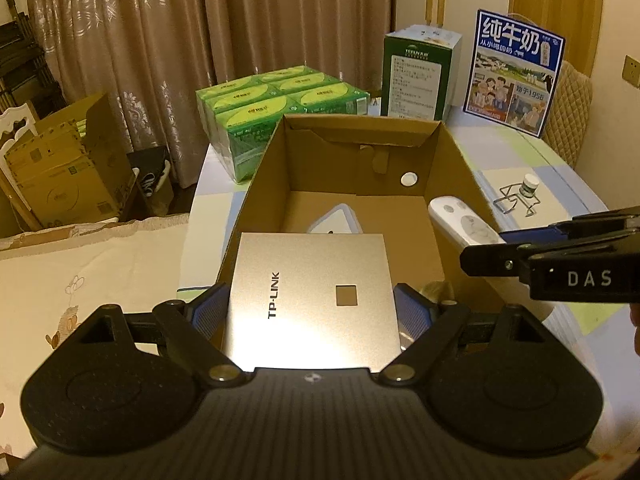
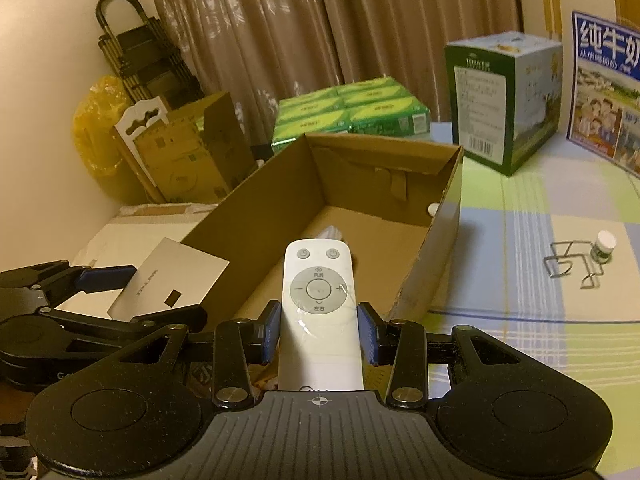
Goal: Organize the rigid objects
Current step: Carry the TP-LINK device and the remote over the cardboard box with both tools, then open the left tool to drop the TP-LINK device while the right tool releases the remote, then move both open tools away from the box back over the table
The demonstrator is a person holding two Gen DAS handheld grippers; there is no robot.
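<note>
The left gripper (image 1: pixel 313 312) is grasping a silver TP-LINK box (image 1: pixel 310 300) between its fingers over the open cardboard box (image 1: pixel 454 160), while the right gripper (image 2: pixel 319 332) is clenching a white remote (image 2: pixel 319 308) beside it.

Box (image 1: pixel 460 184): stands before us on the table (image 2: pixel 520 240).
Inside: we see a container (image 1: pixel 334 222).
Behind: tissue packs (image 1: pixel 256 112), two cartons (image 1: pixel 420 76).
Right: bottle (image 2: pixel 604 245) beside wire rack (image 2: pixel 568 264).
</note>
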